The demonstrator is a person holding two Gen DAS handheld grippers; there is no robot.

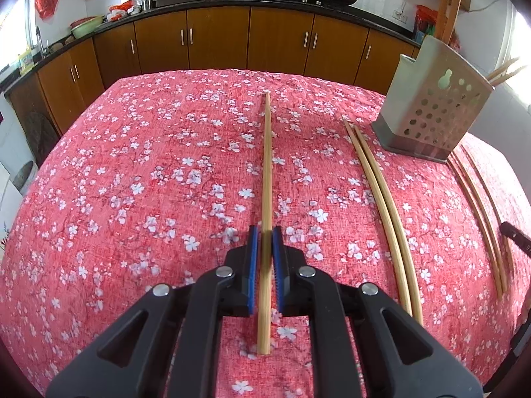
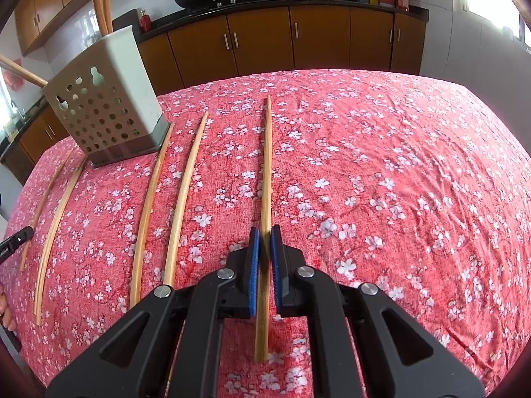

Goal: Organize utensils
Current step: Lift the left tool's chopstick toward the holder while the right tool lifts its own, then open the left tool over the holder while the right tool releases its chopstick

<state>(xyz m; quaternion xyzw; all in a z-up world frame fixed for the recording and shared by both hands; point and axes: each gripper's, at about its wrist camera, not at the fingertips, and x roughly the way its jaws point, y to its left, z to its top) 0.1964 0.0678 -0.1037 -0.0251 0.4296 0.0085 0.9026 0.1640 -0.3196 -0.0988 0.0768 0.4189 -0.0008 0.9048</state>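
Observation:
In the left wrist view my left gripper (image 1: 265, 232) is shut on a long bamboo chopstick (image 1: 267, 165) that points away across the red floral tablecloth (image 1: 149, 165). In the right wrist view my right gripper (image 2: 265, 232) is shut the same way on another bamboo chopstick (image 2: 267, 159). A perforated grey utensil holder (image 1: 431, 109) (image 2: 99, 109) stands upright on the cloth between the two grippers, with chopsticks (image 1: 449, 6) sticking out of its top. Whether either held chopstick still rests on the cloth I cannot tell.
A pair of loose chopsticks (image 1: 375, 179) (image 2: 147, 215) lies on each side of the holder. The other pair (image 1: 478, 205) (image 2: 54, 215) shows at each view's edge, beside the other gripper's black finger (image 1: 516, 240) (image 2: 16, 240). Brown kitchen cabinets (image 1: 215, 39) line the far wall.

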